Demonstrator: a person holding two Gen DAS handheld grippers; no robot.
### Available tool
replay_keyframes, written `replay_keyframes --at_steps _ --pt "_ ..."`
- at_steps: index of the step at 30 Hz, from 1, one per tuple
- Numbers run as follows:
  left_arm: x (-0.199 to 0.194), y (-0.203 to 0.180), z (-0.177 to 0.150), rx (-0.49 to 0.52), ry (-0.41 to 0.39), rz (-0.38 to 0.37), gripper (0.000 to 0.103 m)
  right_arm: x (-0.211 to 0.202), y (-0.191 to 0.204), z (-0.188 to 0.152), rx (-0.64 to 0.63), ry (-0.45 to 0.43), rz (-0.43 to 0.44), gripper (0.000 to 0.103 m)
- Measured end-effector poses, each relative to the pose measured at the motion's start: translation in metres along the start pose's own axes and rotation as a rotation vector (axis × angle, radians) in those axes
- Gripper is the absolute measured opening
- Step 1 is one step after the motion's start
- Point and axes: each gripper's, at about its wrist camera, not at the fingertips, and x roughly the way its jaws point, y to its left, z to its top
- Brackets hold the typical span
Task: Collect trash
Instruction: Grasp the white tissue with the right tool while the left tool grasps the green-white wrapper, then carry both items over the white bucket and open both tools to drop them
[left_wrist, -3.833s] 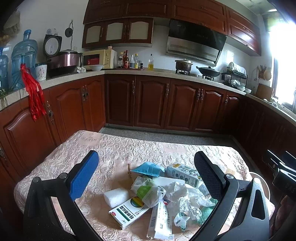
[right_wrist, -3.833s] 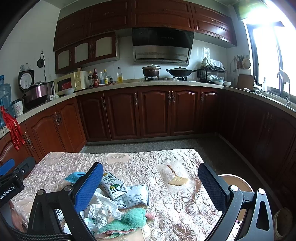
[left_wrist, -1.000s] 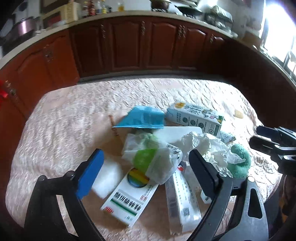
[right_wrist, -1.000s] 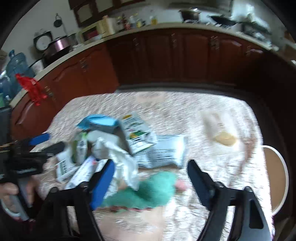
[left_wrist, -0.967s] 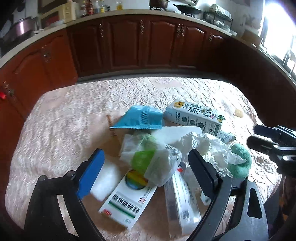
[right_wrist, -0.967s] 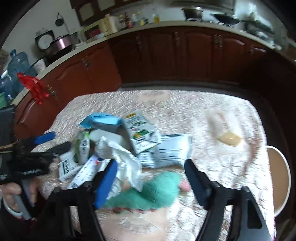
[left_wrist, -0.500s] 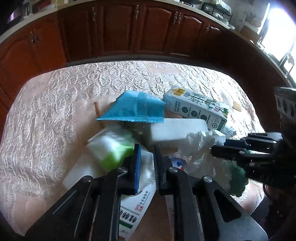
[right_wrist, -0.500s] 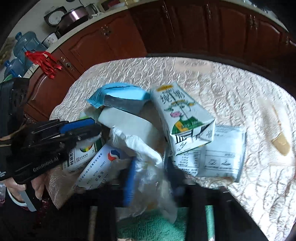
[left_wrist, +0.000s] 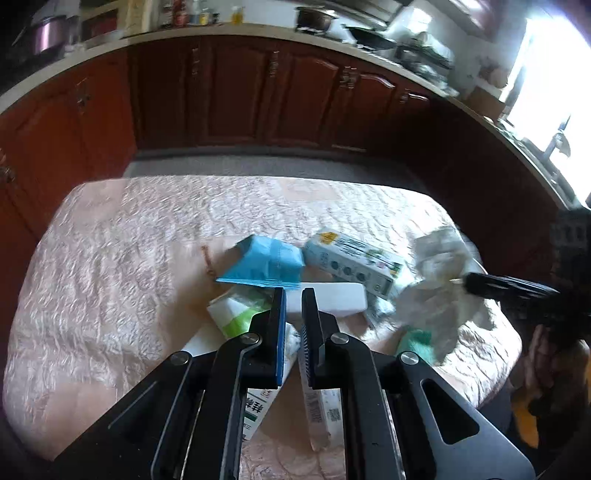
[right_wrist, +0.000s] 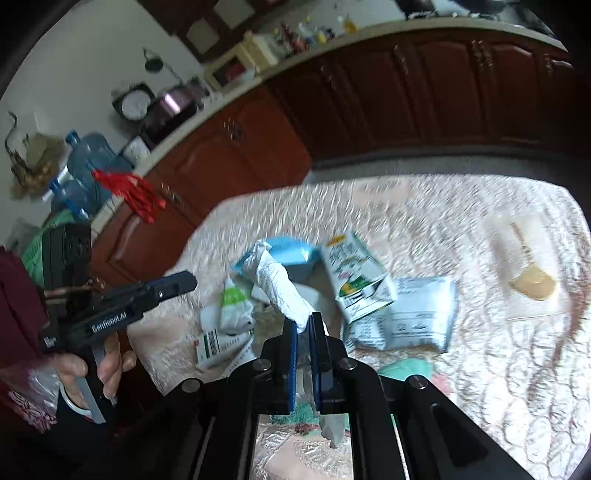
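Note:
A heap of trash lies on the table: a blue packet, a milk carton, a white block, flat boxes and a green cloth. My left gripper is shut on the clear bag with a green and white wrapper. My right gripper is shut on a crumpled white plastic bag and holds it above the heap. That bag also shows in the left wrist view. The left gripper appears in the right wrist view.
The table has a pink embossed cloth. A silver foil packet and a wooden-handled brush lie to the right. Dark wood cabinets surround the table. A stool stands at the right.
Both grippers have lifted and drawn back from the heap. The right one has pulled the white plastic bag up and to the right. The left stays shut on the bagged wrapper.

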Motion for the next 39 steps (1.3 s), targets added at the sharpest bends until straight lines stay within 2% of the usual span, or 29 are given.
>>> replay_keyframes --at_steps 1,2,4,5,6,8,11,13,15,17,22,26,29,31,34,39 --pt "0.005 0.003 0.000 -0.018 0.024 0.014 0.007 -0.002 -0.004 0.001 0.004 -0.013 -0.007 0.006" --pt "0.011 0.006 -0.002 -0.040 0.050 0.032 0.012 -0.009 -0.007 0.001 0.009 -0.030 -0.018 0.006" --pt "0.024 0.013 -0.007 -0.079 0.083 0.070 0.039 -0.022 -0.009 0.001 0.017 -0.050 -0.028 0.006" --pt "0.029 0.016 -0.010 -0.093 0.094 0.073 0.058 -0.029 -0.011 0.001 0.024 -0.060 -0.032 0.006" --pt "0.033 0.018 -0.014 -0.110 0.103 0.068 0.060 -0.032 -0.013 0.000 0.030 -0.067 -0.035 0.006" --pt "0.050 0.021 -0.019 -0.136 0.135 0.078 0.060 -0.041 -0.018 -0.001 0.043 -0.079 -0.041 0.006" --pt "0.076 0.021 -0.023 -0.136 0.193 0.158 0.060 -0.048 -0.022 -0.003 0.045 -0.083 -0.052 0.006" --pt "0.087 0.019 -0.023 -0.124 0.204 0.165 0.059 -0.048 -0.021 -0.004 0.044 -0.083 -0.051 0.006" --pt "0.089 0.017 -0.024 -0.118 0.190 0.153 0.033 -0.050 -0.021 -0.005 0.037 -0.084 -0.059 0.006" --pt "0.085 0.017 -0.022 -0.123 0.178 0.130 0.022 -0.051 -0.021 -0.006 0.037 -0.086 -0.063 0.006" --pt "0.053 0.018 -0.017 -0.118 0.131 0.115 0.015 -0.060 -0.028 -0.006 0.050 -0.111 -0.067 0.006" --pt "0.011 0.000 -0.008 -0.070 0.074 0.060 0.015 -0.074 -0.033 -0.006 0.056 -0.139 -0.079 0.006" --pt "-0.013 -0.027 0.003 -0.022 0.031 -0.003 0.015 -0.085 -0.040 -0.005 0.066 -0.158 -0.110 0.006" --pt "-0.015 -0.050 0.011 0.009 0.023 -0.067 0.015 -0.094 -0.050 -0.007 0.084 -0.173 -0.133 0.006" --pt "-0.009 -0.092 0.019 0.077 0.026 -0.124 0.015 -0.112 -0.069 -0.015 0.120 -0.196 -0.181 0.006" --pt "0.016 -0.174 0.027 0.204 0.063 -0.234 0.015 -0.150 -0.105 -0.033 0.182 -0.235 -0.322 0.006"
